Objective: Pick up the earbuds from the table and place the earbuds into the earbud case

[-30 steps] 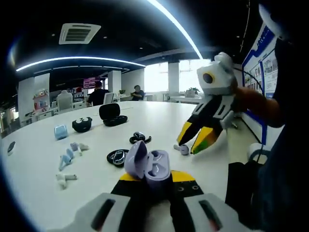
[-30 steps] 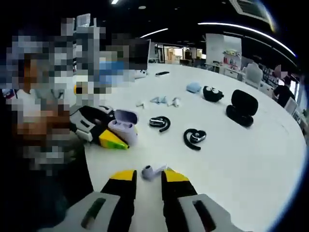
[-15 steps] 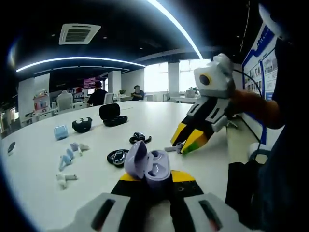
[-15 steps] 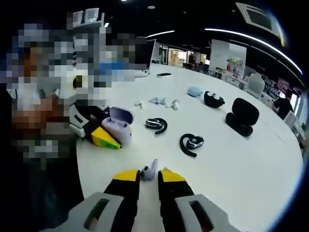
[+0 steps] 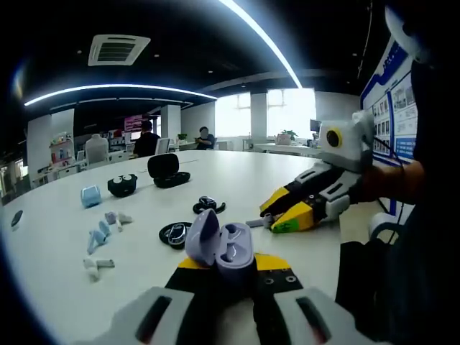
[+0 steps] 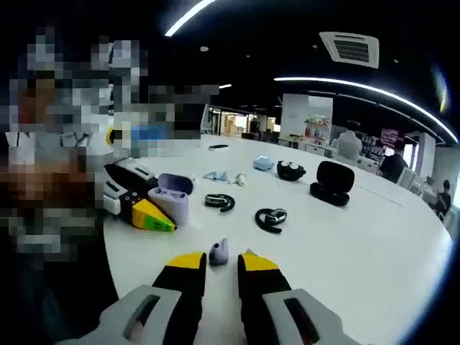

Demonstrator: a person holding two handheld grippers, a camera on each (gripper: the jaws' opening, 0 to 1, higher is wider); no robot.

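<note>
White table (image 5: 237,172); left claw (image 5: 233,264) grips lilac case (image 5: 219,244), right claw (image 6: 221,262) seemingly pinching earbud (image 6: 218,249).

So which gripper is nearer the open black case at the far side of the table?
Left, marginally. The black case lies far across the table from both; the left gripper holds the purple case, the right gripper an earbud.

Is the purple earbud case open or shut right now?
Open. In the left gripper view the case, held in the left gripper, has its lid tipped up, showing the hollow inside.
</note>
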